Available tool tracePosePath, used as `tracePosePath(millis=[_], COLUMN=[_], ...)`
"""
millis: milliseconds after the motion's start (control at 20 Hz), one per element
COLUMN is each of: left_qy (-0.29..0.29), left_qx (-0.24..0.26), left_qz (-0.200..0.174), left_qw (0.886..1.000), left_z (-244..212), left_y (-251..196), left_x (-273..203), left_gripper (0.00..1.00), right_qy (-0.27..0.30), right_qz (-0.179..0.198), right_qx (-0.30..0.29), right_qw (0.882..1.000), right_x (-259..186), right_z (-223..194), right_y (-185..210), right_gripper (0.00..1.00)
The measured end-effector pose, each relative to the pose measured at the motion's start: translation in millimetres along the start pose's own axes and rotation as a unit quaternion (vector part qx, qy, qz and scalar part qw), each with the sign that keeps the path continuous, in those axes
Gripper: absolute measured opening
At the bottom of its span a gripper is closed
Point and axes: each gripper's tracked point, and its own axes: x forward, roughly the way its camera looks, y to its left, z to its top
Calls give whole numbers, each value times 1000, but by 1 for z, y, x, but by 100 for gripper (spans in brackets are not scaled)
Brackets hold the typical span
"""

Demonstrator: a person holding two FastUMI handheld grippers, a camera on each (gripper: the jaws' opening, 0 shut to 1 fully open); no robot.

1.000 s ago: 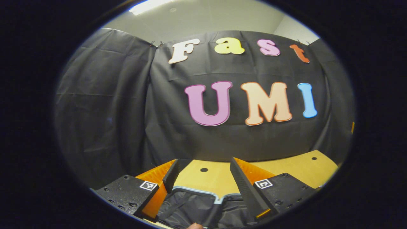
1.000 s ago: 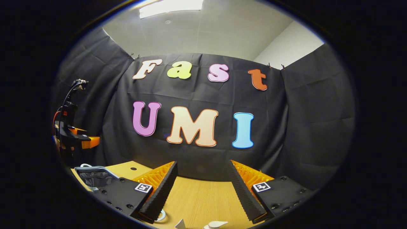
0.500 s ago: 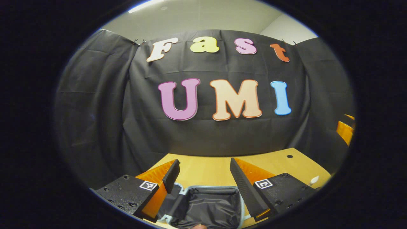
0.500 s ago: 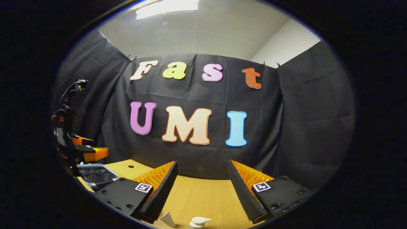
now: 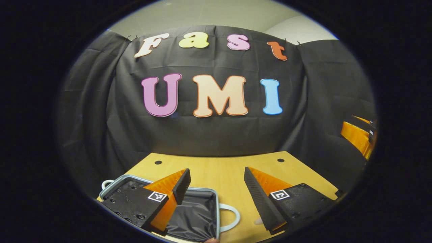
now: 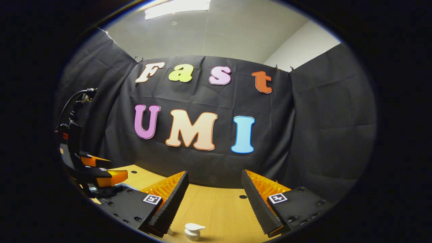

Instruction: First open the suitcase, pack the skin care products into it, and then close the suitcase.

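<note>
— Wooden tabletop is seen under both tools; what is found nearest on it?

— An open grey-rimmed suitcase with black lining is seen beneath the left gripper, whose jaws are spread wide, nothing held.

— And right of the suitcase?

— A white pump-top bottle is seen standing between the released fingers of the right gripper. Farther behind the suitcase, black cloth is hung.

**Room on the table: wide in the middle, crowded at the edges**

Suitcase lies open at the table's near left corner, loop handle sticking out sideways. The middle through to the far edge is bare wood. A pump bottle stands by the near edge in the right gripper view.
</note>
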Motion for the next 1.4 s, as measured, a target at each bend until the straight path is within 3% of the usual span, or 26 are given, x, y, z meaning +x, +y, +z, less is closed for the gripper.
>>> tracePosePath(millis=[600, 1100, 1300, 1400], left_qy=[115, 215, 236, 242], left_qx=[5, -6, -11, -17], left_qz=[-91, -91, -101, -100], left_qw=[989, 972, 966, 965], left_z=[-108, -217, -239, -240], left_y=[-103, -120, -124, -122], left_x=[15, 19, 21, 21], left_gripper=[96, 96, 96, 77], right_qy=[16, 38, 41, 44], right_qz=[-32, -29, -29, -28], right_qx=[-15, -28, -27, -21], right_qw=[999, 998, 998, 998], right_x=[-20, -24, -25, -26], right_z=[-12, -22, -24, -27], right_y=[-60, -72, -72, -71], right_gripper=[99, 100, 99, 99])
